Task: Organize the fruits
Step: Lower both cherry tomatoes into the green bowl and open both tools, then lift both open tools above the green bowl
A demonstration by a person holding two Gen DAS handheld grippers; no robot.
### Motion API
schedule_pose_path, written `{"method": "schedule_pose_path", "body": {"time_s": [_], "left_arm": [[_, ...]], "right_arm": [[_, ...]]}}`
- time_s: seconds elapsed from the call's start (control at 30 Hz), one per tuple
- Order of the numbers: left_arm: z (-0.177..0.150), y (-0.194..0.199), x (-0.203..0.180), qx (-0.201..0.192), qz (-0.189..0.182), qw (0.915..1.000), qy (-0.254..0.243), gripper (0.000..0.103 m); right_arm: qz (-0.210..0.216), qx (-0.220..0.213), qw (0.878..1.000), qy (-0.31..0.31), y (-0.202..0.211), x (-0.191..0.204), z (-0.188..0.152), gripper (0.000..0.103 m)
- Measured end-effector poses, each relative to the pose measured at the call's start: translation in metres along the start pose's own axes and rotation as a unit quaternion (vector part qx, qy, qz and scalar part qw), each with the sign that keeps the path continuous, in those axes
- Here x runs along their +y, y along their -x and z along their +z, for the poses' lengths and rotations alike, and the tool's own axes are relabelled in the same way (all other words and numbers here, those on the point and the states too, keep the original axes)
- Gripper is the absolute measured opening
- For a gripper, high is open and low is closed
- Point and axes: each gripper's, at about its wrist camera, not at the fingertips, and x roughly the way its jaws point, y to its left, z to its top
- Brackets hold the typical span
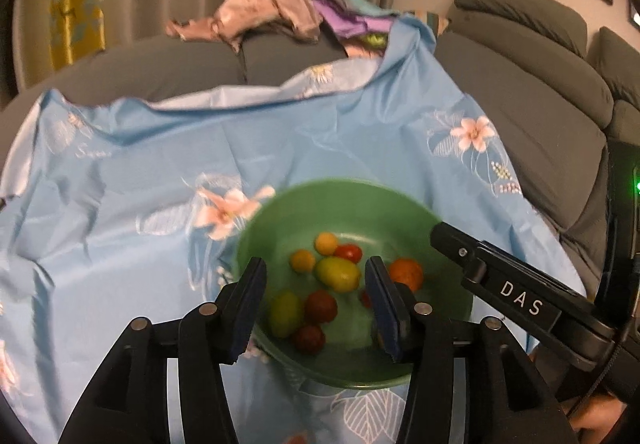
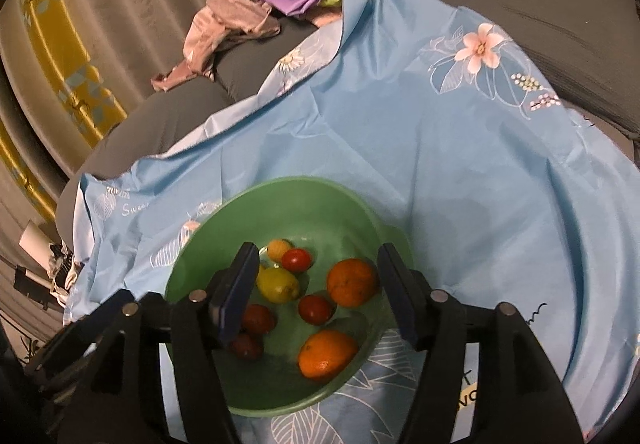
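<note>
We hold both claws above the green bowl [image 2: 390, 240], which sits on a blue flowered cloth [image 2: 440, 164] spread over a grey sofa [image 1: 540, 132]; the cloth presumably protects the cushions and gives the fruit a clean place to lie. Our left claw [image 1: 316, 302] has its jaws spread with nothing between the pads, and through the gap we look straight down at the fruit in the bowl. Our right claw [image 2: 316, 286] is spread as well and grips nothing; it hangs over the same bowl from the other side, and in the left wrist view its black body reaches in from the right edge. All the fruit we can see is gathered in the bowl: two oranges [image 2: 352, 282], a yellow-green lemon [image 2: 278, 284], several small red tomatoes [image 2: 316, 309], a couple of small yellow-orange fruits [image 1: 326, 243] and another greenish one [image 1: 286, 314] near the front wall. They lie loose on the bottom, some touching, none stacked. No fruit is visible out on the cloth, so we judge the gathering close to done, and with both claws empty and angled down over the rim they seem to be clear of a drop rather than set for a pick. A heap of clothes [image 1: 256, 10] lies at the far end of the sofa, well apart from the bowl.
</note>
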Motion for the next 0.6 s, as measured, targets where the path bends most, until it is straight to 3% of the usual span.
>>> {"method": "schedule_pose_path", "body": {"time_s": [0.1,0.17,0.6], "left_arm": [[0.002,0.009,0.000,-0.014,0.008,0.9999,-0.001,0.053],[0.002,0.012,0.000,-0.018,0.008,0.9998,0.003,0.069],[0.001,0.014,-0.004,-0.021,-0.004,0.9998,-0.002,0.069]], "right_arm": [[-0.003,-0.009,1.000,0.000,0.007,-0.001,0.001,0.065],[-0.009,-0.013,1.000,0.000,0.010,-0.001,0.001,0.069],[-0.021,-0.018,1.000,0.005,0.014,-0.001,0.001,0.069]]}}
